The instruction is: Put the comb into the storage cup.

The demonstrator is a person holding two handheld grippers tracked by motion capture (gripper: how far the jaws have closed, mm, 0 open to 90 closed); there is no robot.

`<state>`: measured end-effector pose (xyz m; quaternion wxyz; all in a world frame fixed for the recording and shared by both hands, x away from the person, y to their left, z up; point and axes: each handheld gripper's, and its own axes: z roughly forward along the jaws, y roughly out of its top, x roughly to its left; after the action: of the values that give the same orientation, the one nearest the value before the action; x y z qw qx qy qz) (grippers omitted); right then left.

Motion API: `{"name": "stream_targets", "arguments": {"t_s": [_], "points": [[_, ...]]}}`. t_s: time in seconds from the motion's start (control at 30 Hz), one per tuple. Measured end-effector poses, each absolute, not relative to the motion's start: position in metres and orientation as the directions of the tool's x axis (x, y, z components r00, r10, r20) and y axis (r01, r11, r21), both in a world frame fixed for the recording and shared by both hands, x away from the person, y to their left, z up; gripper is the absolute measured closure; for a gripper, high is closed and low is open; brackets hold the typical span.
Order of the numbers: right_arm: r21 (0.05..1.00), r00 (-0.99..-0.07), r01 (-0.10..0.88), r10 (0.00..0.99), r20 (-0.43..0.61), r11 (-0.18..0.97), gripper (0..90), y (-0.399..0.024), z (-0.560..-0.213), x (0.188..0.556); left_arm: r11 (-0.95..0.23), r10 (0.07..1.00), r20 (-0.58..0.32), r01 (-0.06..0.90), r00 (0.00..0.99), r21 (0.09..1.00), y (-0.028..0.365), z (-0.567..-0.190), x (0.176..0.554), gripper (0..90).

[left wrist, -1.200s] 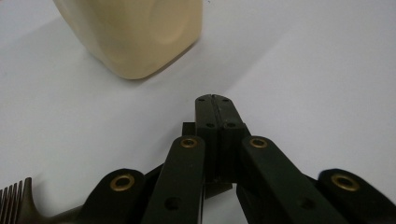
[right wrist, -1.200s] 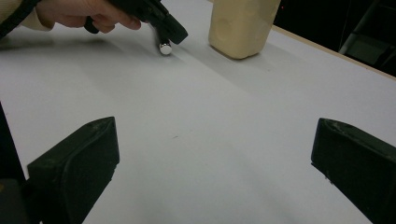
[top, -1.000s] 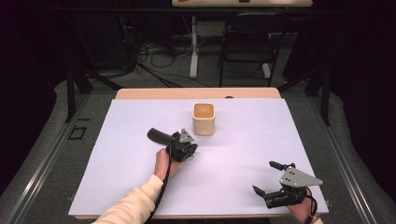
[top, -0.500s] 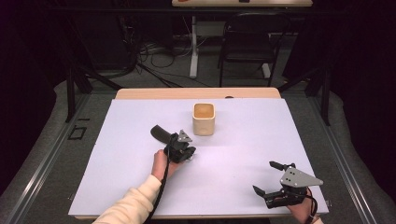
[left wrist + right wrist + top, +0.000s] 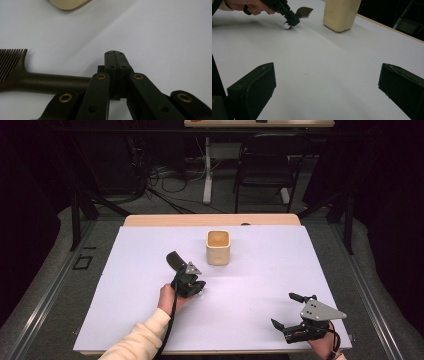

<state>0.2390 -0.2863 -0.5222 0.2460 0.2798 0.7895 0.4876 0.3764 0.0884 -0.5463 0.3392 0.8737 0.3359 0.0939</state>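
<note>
Drawn back slightly toward the person over the past second, the left gripper [image 5: 192, 281] sits a little nearer the table's front edge, while the dark comb [image 5: 175, 260] lies flat on the white table cover [image 5: 260, 270] where it lay before. Nearest the camera in the high view, the right gripper [image 5: 290, 312] rests low at the front right corner, its jaws spread wide with nothing between them; its own view shows bare cover between the two black pads. Farther in, at mid-table, the person's left hand [image 5: 167, 297] holds the left gripper, whose jaws are pressed together and hold nothing. In the left gripper view the comb's handle [image 5: 47, 81] runs just beside and behind the closed jaws. Beyond it, well apart, a tan square cup [image 5: 218, 247] stands upright near the far edge.
</note>
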Motion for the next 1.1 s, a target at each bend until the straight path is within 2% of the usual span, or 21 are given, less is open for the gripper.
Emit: {"name": "stream_targets", "arguments": {"t_s": [1.1], "points": [[0.906, -0.732, 0.201, 0.672, -0.113, 0.372, 0.7, -0.285, -0.523, 0.239, -0.54, 0.687, -0.06, 0.564, 0.724, 0.625, 0.112, -0.542, 0.36, 89.2]]}}
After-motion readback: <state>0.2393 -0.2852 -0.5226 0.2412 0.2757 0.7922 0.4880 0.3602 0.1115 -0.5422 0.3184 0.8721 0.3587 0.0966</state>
